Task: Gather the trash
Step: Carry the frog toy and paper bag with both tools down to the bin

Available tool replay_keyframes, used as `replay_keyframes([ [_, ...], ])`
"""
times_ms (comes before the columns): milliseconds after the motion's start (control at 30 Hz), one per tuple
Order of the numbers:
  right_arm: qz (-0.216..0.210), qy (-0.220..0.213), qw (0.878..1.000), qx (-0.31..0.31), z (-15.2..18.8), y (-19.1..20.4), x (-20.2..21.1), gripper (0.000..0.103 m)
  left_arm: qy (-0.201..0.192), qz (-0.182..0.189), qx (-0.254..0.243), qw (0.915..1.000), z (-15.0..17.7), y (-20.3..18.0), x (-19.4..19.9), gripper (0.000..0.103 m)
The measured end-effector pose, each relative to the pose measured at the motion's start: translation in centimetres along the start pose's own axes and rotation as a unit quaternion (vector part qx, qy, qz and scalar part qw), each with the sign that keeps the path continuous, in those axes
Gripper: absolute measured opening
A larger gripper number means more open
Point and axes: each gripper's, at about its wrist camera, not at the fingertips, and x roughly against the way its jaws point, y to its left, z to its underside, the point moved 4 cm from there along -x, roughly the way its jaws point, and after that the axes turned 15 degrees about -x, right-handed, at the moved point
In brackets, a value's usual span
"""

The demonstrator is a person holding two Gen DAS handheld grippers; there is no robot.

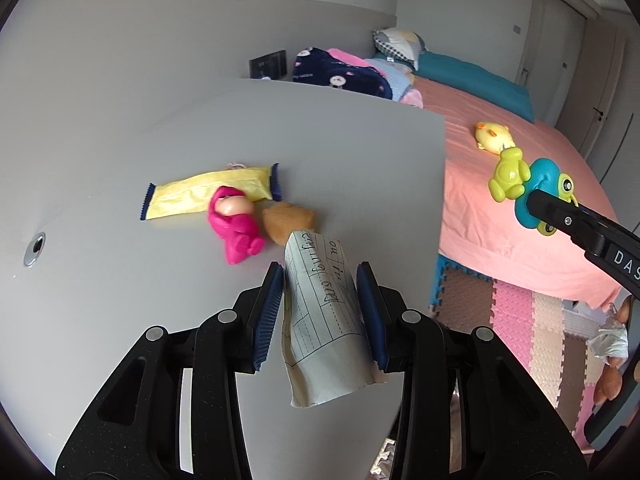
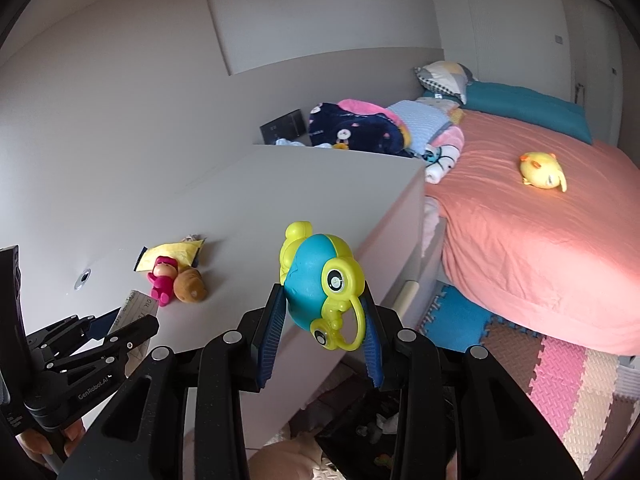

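Note:
My left gripper (image 1: 320, 280) is shut on a folded sheet of lined paper with handwriting (image 1: 324, 320), held above the grey desk (image 1: 120, 320). On the desk lie a yellow snack wrapper (image 1: 208, 194), a pink doll (image 1: 234, 224) and a brown plush lump (image 1: 290, 222). My right gripper (image 2: 325, 300) is shut on a blue and yellow-green toy (image 2: 320, 284), held off the desk's right edge; the toy also shows in the left wrist view (image 1: 532, 188). The left gripper and the paper (image 2: 138, 308) appear at the lower left of the right wrist view.
A bed with a salmon sheet (image 2: 540, 248) stands to the right, with a yellow plush chick (image 2: 542, 170) on it and folded blankets (image 2: 360, 128) at its head. Coloured foam mats (image 2: 560, 380) cover the floor. A cable hole (image 1: 35, 248) sits in the desk at left.

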Motion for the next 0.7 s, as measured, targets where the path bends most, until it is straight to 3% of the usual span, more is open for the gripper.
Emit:
replay_keyframes([
  [700,0.044,-0.033,0.998,-0.036,0.2,-6.2,4.6,0.037,-0.012,0.051,-0.071,0.9961,-1.7,-7.9,0.3,0.038],
])
